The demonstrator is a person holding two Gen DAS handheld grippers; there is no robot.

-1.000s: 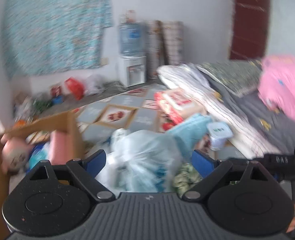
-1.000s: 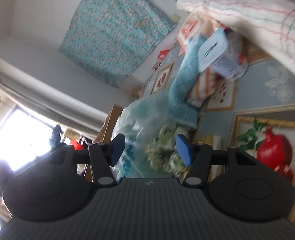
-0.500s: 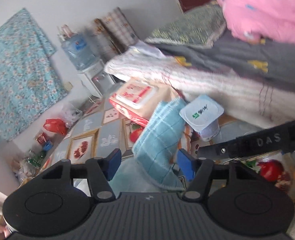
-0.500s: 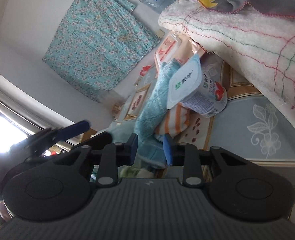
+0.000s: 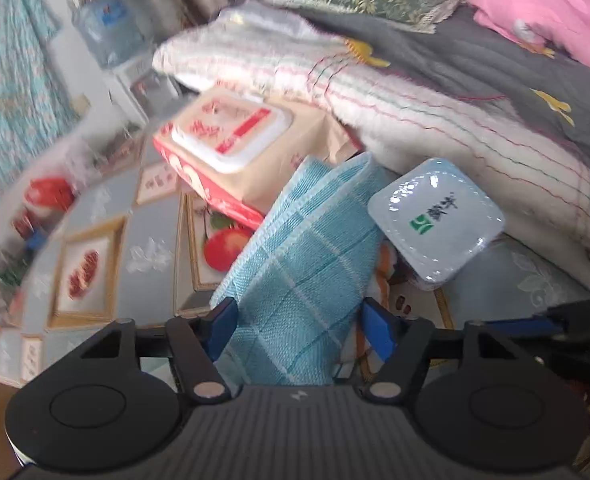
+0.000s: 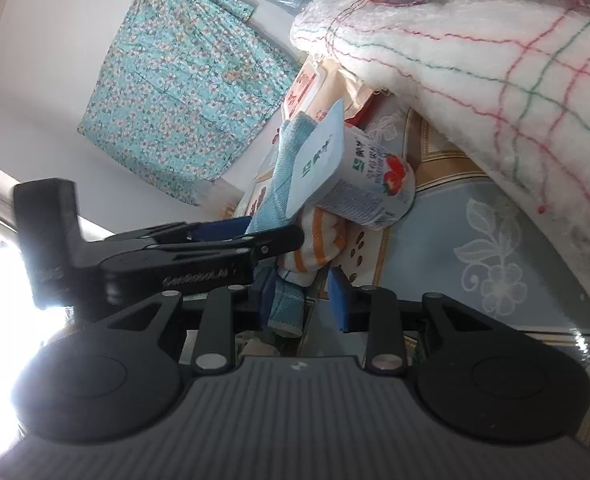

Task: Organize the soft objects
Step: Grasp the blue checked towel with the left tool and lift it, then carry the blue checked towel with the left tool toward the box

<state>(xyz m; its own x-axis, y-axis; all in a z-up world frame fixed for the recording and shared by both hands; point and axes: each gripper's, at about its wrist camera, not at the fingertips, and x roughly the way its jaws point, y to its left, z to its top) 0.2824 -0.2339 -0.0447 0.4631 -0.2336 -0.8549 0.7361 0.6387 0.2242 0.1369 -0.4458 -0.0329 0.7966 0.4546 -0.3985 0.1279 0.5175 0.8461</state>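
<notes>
- The left tongs [image 5: 301, 330] stand open, one blue pad on each side of the folded blue towel [image 5: 307, 260]; the pads look close to the cloth, but contact cannot be confirmed.
- The right tongs [image 6: 301, 300] are also open, with the towel's lower end [image 6: 285, 304] in the gap, nearer the left pad.
- The towel lies on the floor [image 5: 107, 208] close to the bed's edge, propped at a slant over a striped orange-and-white cloth [image 6: 315, 244].
- A cup [image 5: 435, 220] with a sealed lid leans against the towel's upper right side, and a wipes pack [image 5: 235, 140] sits just behind the towel.
- The step in hand seems to be gripping the towel. Closing across all the folded layers at once would likely keep it from unfolding, and lifting slowly would give the leaning cup a chance to settle rather than roll.
- Count: two tongs, one blue towel, one striped cloth, one cup, one wipes pack. On the bed, one white quilt [image 5: 415, 92] and one pink blanket [image 5: 543, 4] are visible.
</notes>
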